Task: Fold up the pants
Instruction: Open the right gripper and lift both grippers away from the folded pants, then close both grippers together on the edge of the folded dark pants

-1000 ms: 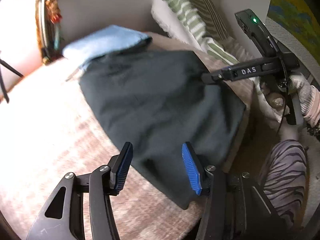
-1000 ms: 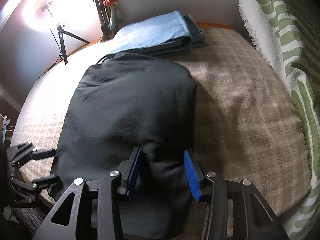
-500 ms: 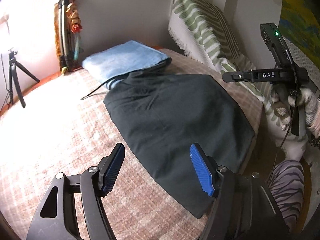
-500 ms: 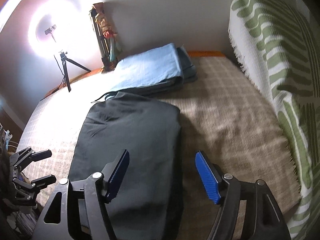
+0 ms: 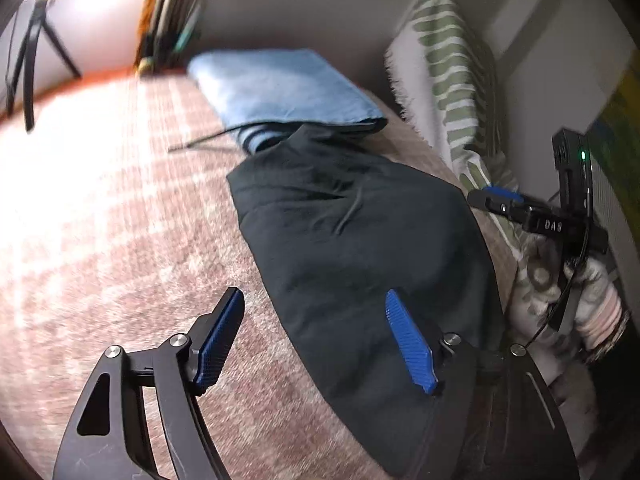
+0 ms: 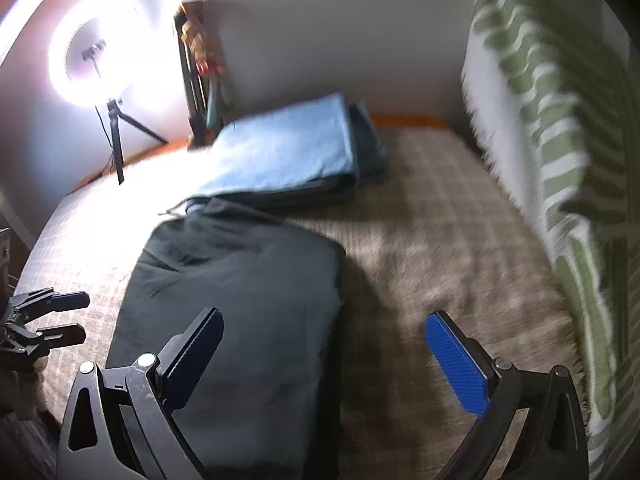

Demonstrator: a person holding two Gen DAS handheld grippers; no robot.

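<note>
**Left wrist + right wrist: both grippers off the pants, jaws spreading**

Left wrist view: left gripper [image 5: 316, 338] sits low centre, jaws apart and opening. Its right pad is over the pants [image 5: 360, 248], left pad over the blanket [image 5: 100, 220]; neither presses on cloth. Pants lie folded, dark, running from centre to lower right, hanging over the bed edge at the bottom. Upper end touches a light blue folded cloth [image 5: 280, 84] at top centre. Right gripper [image 5: 496, 200] shows at right edge, held in a hand [image 5: 592, 296], clear of the pants. Striped throw [image 5: 452, 68] at upper right.

Right wrist view: right gripper [image 6: 320, 344] at bottom, jaws very wide and opening, nothing clamped. Pants [image 6: 240, 300] lie lower left of centre, under its left finger; right finger is over bare blanket [image 6: 440, 240]. Left gripper [image 6: 64, 316] at left edge, beside the pants' left side, fingers apart. Blue cloth [image 6: 288, 148] above the pants, ring light [image 6: 96, 48] upper left, throw [image 6: 560, 140] along the right. Frame is motion-blurred.
</note>
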